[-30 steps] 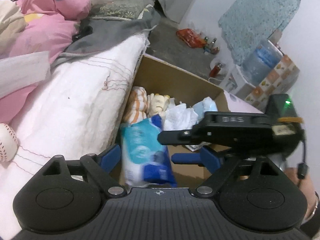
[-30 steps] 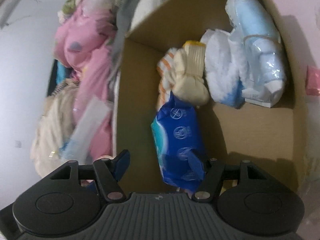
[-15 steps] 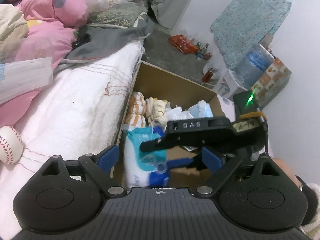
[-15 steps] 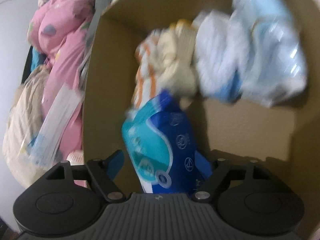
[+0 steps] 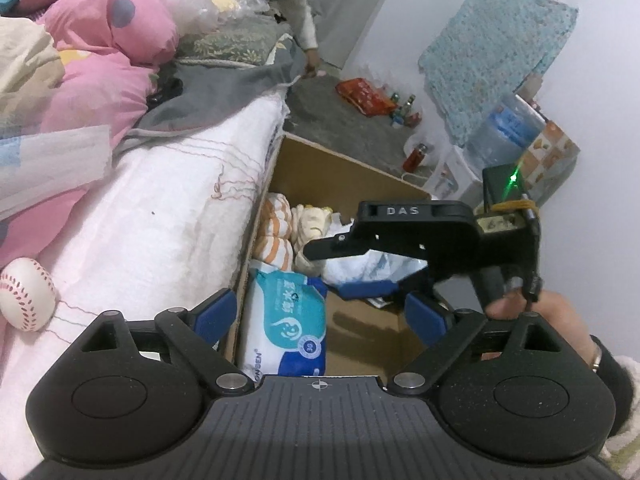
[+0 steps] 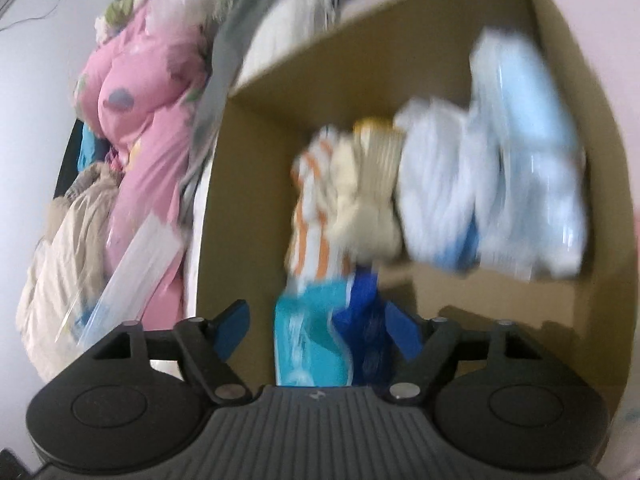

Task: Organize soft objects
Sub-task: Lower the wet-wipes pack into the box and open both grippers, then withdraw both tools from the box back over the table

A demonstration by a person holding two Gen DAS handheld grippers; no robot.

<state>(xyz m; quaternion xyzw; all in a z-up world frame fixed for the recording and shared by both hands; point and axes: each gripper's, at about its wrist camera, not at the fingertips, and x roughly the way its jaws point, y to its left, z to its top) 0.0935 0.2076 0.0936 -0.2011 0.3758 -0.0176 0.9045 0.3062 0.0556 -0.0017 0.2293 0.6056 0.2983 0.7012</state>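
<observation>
a bed [image 5: 152, 216] with a white cover fills the left side, pink bedding [image 5: 108, 52] and a grey blanket [image 5: 224, 92] heaped on it. beyond lies grey floor [image 5: 340, 128] (bottles [image 5: 404, 110] stand by the wall). a blue cloth [image 5: 496, 68] hangs on the pale wall [image 5: 404, 12].

The wipes pack [image 5: 287, 316] is showing glossy plastic film. The box [image 5: 348, 180] is showing matt brown cardboard. The baseball [image 5: 26, 301], lower left, is showing smooth stitched leather.
</observation>
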